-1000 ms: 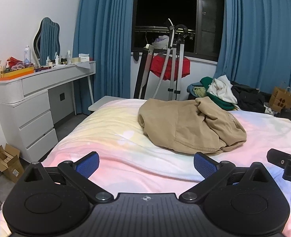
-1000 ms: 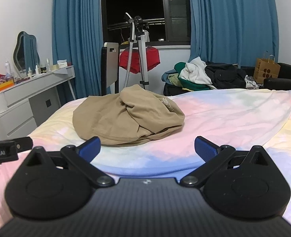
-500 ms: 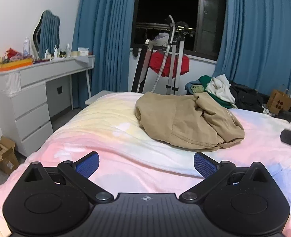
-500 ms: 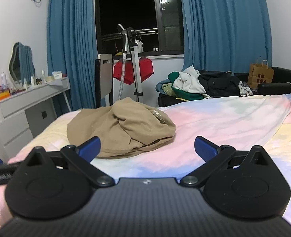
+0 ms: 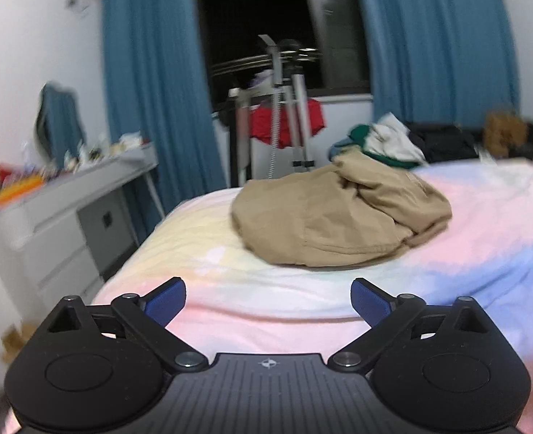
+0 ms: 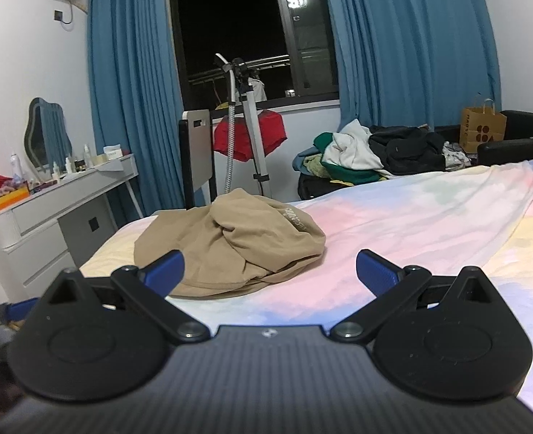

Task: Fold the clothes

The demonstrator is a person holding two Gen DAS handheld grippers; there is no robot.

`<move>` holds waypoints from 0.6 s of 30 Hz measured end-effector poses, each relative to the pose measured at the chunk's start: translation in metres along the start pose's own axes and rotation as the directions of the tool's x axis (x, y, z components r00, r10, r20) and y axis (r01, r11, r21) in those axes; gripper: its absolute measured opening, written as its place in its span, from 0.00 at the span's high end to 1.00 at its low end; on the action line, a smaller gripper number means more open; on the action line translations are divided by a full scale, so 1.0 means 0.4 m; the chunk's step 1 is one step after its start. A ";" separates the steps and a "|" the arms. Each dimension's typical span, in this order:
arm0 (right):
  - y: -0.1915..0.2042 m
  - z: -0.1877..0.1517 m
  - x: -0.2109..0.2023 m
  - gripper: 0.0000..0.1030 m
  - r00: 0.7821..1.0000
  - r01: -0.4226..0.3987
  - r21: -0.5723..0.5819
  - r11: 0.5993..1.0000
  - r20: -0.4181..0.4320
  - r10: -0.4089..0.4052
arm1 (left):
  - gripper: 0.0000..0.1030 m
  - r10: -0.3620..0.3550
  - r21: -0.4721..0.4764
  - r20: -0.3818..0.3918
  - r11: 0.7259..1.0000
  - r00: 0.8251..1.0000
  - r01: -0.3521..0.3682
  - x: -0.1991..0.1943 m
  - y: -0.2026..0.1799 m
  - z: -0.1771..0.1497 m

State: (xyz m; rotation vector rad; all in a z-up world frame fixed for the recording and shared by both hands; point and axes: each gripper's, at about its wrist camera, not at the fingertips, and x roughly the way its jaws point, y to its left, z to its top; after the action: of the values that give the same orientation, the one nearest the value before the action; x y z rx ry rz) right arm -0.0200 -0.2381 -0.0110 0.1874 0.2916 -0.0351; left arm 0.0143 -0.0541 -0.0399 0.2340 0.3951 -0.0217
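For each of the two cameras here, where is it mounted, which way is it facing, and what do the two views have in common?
Left wrist: sits on the left gripper, faces across the bed at the tan garment; its own open fingers show, image blurred.
Right wrist: sits on the right gripper, faces the same way from further right; its own open fingers show, plus a dark blurred shape at the lower left edge.
Shared: tan garment, bed, blue curtains, window, dresser, clothes pile.

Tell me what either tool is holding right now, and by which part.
Nothing is held. The left tool and the right tool are both open with nothing between their fingers, and the tan garment lies crumpled on the bed, untouched.
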 end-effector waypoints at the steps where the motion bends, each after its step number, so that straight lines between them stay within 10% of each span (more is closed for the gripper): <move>1: -0.005 0.001 0.001 0.00 1.000 0.004 0.012 1.000 -0.005 -0.004 | 0.06 0.000 0.047 0.002 0.999 1.000 0.000 0.016 -0.017 0.002; 11: -0.133 -0.009 0.053 0.00 0.993 0.016 0.245 0.969 -0.119 0.013 | 0.11 -0.038 0.323 0.037 0.946 0.999 0.024 0.256 -0.187 0.028; 18: -0.216 -0.043 0.134 0.01 0.986 0.087 0.335 0.938 -0.165 -0.032 | 0.36 -0.081 0.426 -0.008 0.901 0.997 0.076 0.441 -0.295 0.017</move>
State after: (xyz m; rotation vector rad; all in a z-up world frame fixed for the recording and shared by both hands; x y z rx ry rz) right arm 0.0210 -0.3200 -0.0581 0.5284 0.4482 -0.1321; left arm 0.1717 -0.1660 -0.1276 0.6520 0.3864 -0.1907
